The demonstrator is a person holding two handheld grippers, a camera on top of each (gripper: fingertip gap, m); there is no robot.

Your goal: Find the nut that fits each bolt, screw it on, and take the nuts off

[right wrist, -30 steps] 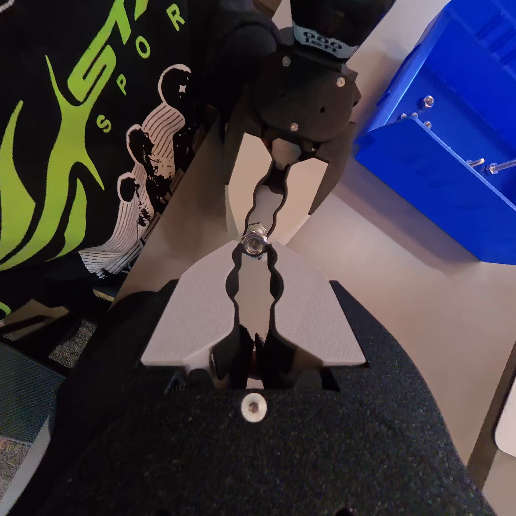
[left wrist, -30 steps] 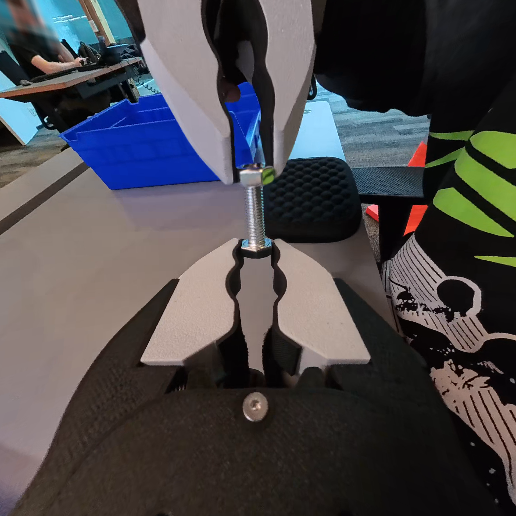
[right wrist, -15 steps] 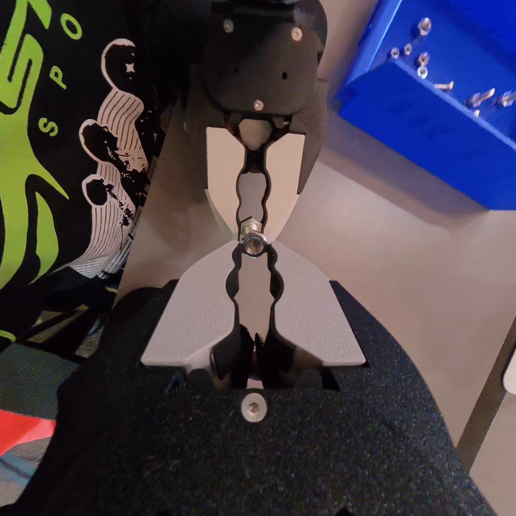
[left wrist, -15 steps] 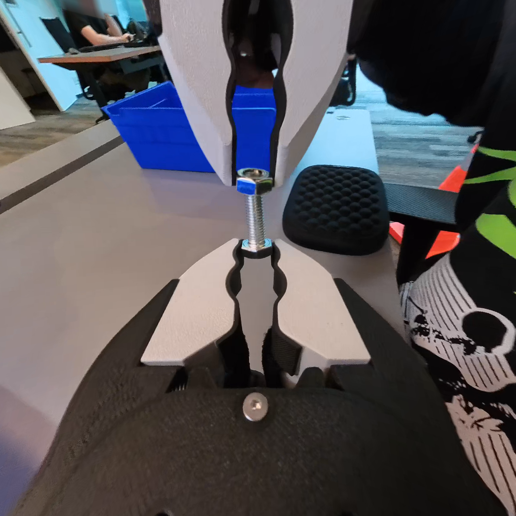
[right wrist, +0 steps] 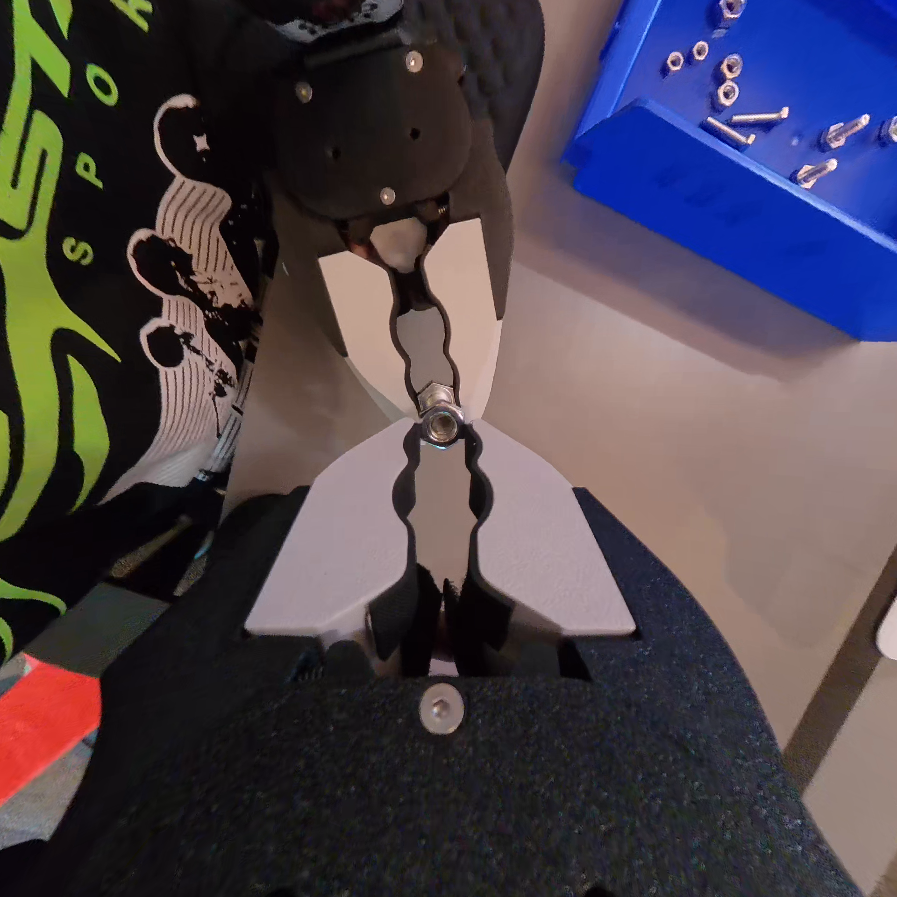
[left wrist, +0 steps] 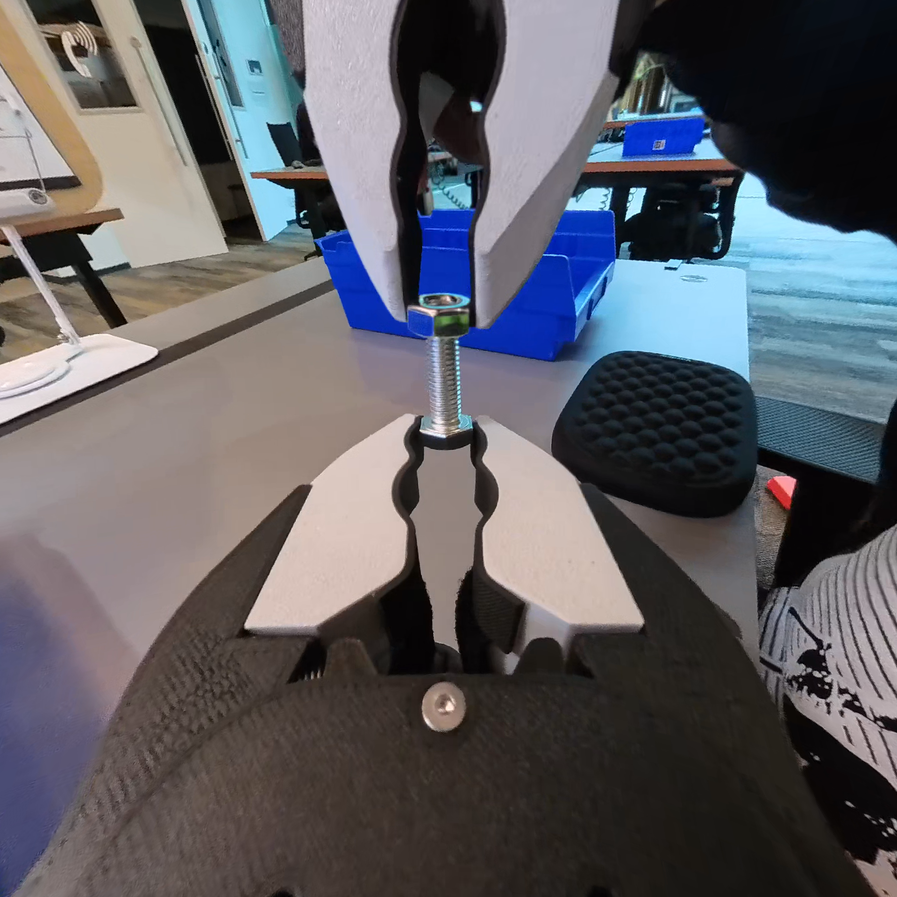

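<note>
Gripping bolt (left wrist: 442, 383) head: left tongs (left wrist: 444, 429) | right tongs (right wrist: 440, 427) pinching nut (right wrist: 440, 425) (shirt lettered)

The view from the white-fingered left gripper (left wrist: 444, 429) swings: the blue plastic bin (left wrist: 543, 301) now sits straight behind the threaded steel bolt (left wrist: 442, 383) instead of off to the left, and a white lamp base (left wrist: 63, 364) comes into sight. From the white-fingered right gripper (right wrist: 440, 427), the opposing gripper body now tilts left, having leaned right and then stood straight, and more loose steel nuts (right wrist: 728, 92) show in the bin.
</note>
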